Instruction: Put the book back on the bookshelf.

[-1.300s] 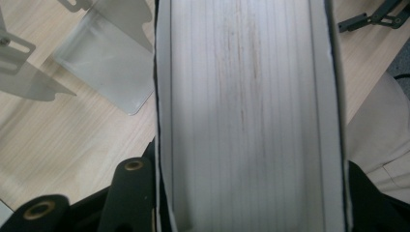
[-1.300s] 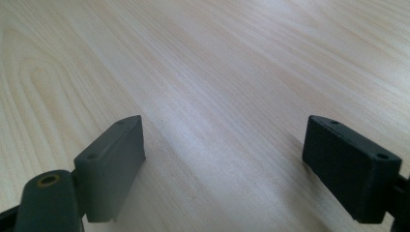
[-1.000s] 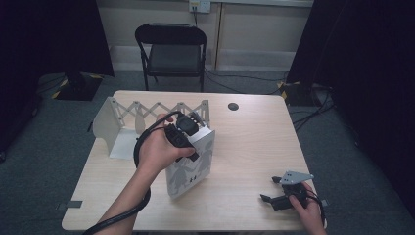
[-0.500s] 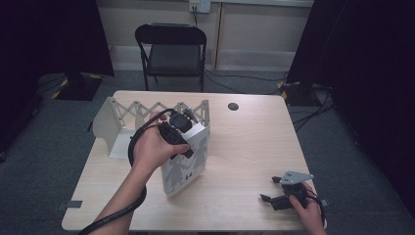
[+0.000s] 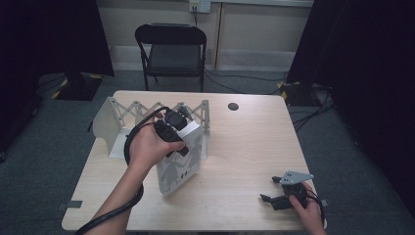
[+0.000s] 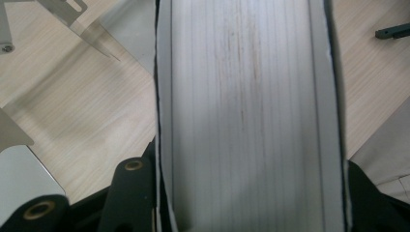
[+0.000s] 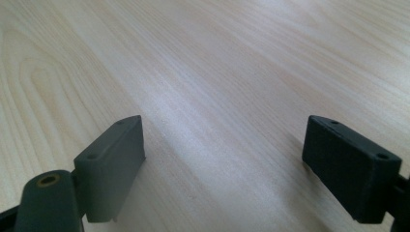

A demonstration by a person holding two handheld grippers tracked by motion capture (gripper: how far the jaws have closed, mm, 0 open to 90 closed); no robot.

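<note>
A thick white book point(image 5: 180, 164) stands on edge on the wooden table point(image 5: 244, 142), tilted, just in front of a white accordion book rack point(image 5: 132, 110). My left gripper point(image 5: 177, 133) comes down on the book's top and is shut on it. In the left gripper view the book's page edge point(image 6: 241, 111) runs up between the two black jaws, which press on both covers. My right gripper point(image 5: 270, 189) rests on the table near the front right corner. Its jaws stand wide open over bare wood point(image 7: 225, 150) with nothing between them.
The rack's solid end plate point(image 5: 105, 122) stands at the table's left, and its scissor arms stretch right behind the book. A small black round cap point(image 5: 233, 106) sits at the back of the table. A black folding chair point(image 5: 173, 49) stands behind the table.
My left hand has shifted the book slightly to the left, closer to the rack. The right gripper has not moved.
</note>
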